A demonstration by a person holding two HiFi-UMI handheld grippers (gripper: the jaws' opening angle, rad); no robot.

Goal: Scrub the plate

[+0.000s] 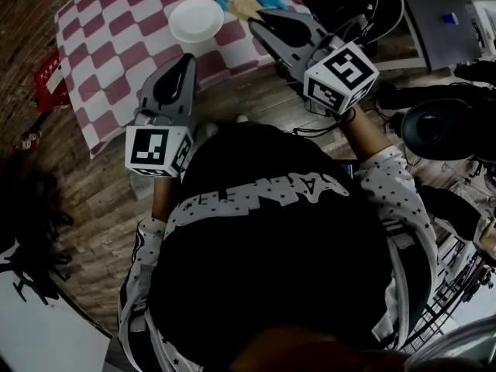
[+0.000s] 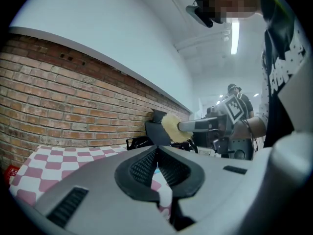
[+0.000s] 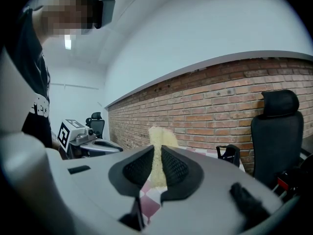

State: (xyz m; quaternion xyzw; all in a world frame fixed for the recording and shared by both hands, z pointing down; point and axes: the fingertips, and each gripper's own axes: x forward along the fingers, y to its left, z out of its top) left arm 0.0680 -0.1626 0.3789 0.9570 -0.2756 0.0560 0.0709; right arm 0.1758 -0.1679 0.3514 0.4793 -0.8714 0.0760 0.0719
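Observation:
A white round plate [image 1: 196, 18] lies empty on the red-and-white checked cloth [image 1: 108, 45] on the floor. My right gripper [image 1: 256, 23] is shut on a pale yellow sponge [image 1: 245, 5] that sticks out past its tips, just right of the plate and raised off the cloth. In the right gripper view the sponge [image 3: 157, 141] is pinched between the pads of the gripper [image 3: 157, 153]. My left gripper [image 1: 188, 59] hovers nearer me, below the plate, its jaws shut and empty [image 2: 156, 151]. From the left gripper view, the sponge [image 2: 171, 128] shows at the right gripper's tip.
A brick wall [image 2: 73, 106] backs the cloth. A black office chair [image 3: 276, 131] stands to the right. Cables and dark equipment [image 1: 364, 6] crowd the floor at upper right, with a black round object [image 1: 434, 126] beside my right arm. A red packet [image 1: 48, 72] lies at the cloth's left edge.

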